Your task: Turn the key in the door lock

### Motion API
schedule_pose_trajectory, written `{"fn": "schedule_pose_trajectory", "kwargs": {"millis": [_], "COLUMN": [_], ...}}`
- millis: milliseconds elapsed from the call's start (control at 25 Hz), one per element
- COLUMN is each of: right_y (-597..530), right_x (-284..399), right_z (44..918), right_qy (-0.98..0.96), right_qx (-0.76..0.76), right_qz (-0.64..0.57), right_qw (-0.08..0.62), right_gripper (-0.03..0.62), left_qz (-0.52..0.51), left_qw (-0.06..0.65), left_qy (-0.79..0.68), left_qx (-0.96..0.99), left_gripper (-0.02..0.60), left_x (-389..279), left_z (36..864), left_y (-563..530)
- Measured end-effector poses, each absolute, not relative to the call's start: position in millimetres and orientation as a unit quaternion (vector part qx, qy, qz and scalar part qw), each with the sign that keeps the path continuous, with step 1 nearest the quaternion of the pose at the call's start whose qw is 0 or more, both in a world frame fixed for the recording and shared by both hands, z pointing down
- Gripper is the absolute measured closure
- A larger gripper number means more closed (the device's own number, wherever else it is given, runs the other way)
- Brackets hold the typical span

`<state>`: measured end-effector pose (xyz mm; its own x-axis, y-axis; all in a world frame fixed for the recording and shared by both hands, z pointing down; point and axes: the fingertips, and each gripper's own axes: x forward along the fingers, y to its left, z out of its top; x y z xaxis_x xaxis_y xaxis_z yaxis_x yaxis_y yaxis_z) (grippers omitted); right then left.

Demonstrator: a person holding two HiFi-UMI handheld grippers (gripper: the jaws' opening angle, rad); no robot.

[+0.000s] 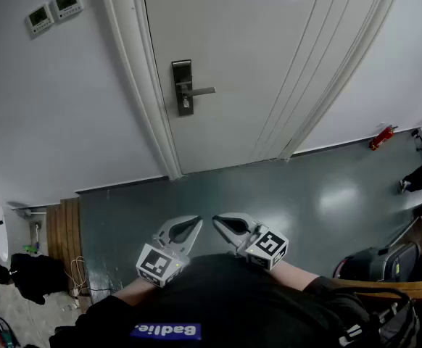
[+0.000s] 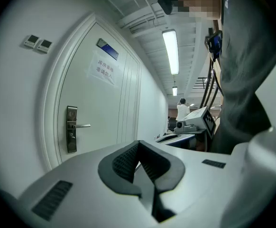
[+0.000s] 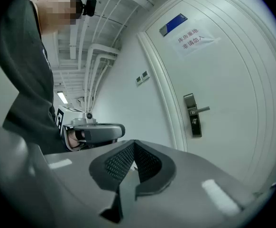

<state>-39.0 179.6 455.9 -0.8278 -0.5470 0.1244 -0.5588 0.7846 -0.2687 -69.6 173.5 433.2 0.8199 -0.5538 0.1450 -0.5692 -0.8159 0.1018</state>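
Low in the frame's centre, the left gripper (image 1: 194,223) and right gripper (image 1: 218,220) both have their jaws closed together, holding nothing. The door lock (image 1: 183,87) sits upper centre on the white door (image 1: 269,64), well apart from them.

Two wall panels (image 1: 54,10) sit side by side; a red object (image 1: 382,136) lies on the floor (image 1: 269,194).

Door (image 1: 254,71): smooth white paint, matt.
Lock plate (image 1: 183,87): brushed metal, dull sheen.
Floor (image 1: 283,201): glossy grey-green coating.
Left gripper (image 2: 138,148): matt grey plastic; ribbed black pads (image 2: 124,161).
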Motion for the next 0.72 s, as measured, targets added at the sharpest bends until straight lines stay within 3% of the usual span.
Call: {"fn": "schedule_pose_trajectory", "kwargs": {"millis": [720], "right_y": [168], "right_x": [-9], "right_z": [450], "right_qy": [-0.947], "right_qx": [0.284], "right_qz": [0.149], "right_qw": [0.007], "right_gripper": [0.592], "left_qz": [0.077], "left_qw": [0.049], "left_qy": [-0.325], "left_qx": [0.941], "left_gripper": [0.575], "left_x": [-51], "left_z": [434], "left_y": [158]}}
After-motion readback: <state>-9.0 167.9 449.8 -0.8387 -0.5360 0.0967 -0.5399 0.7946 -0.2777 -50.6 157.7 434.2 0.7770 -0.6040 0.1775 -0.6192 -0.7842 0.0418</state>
